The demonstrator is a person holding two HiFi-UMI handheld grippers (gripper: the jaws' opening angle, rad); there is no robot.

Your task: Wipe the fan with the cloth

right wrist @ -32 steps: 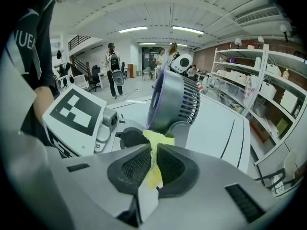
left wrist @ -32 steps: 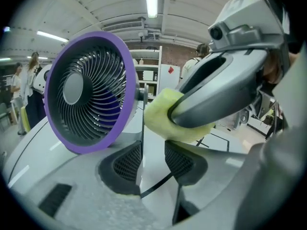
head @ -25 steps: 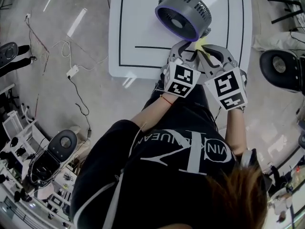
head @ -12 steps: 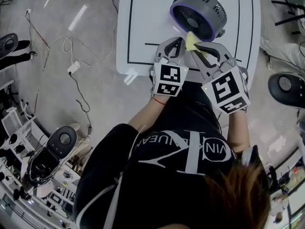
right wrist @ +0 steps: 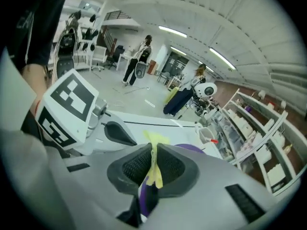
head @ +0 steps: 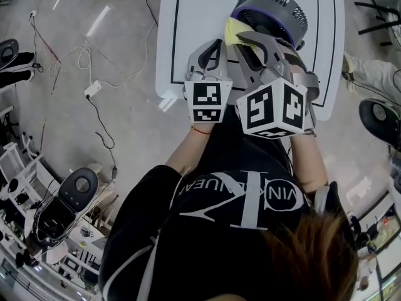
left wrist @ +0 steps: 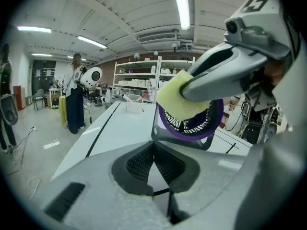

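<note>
The right gripper [right wrist: 153, 150] is clenched on the yellow cloth [left wrist: 176, 96], holding it at the purple rim of the fan [head: 276, 8]. The left gripper [left wrist: 153, 145], closed and empty, sits just beside.

I'm seeing long white ceiling tube lights [left wrist: 181, 6] flooding everything brightly; fisheye distortion is bending edges, and corners are showing black.

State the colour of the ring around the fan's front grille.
Purple. The fan's ring shows best in the left gripper view.
</note>
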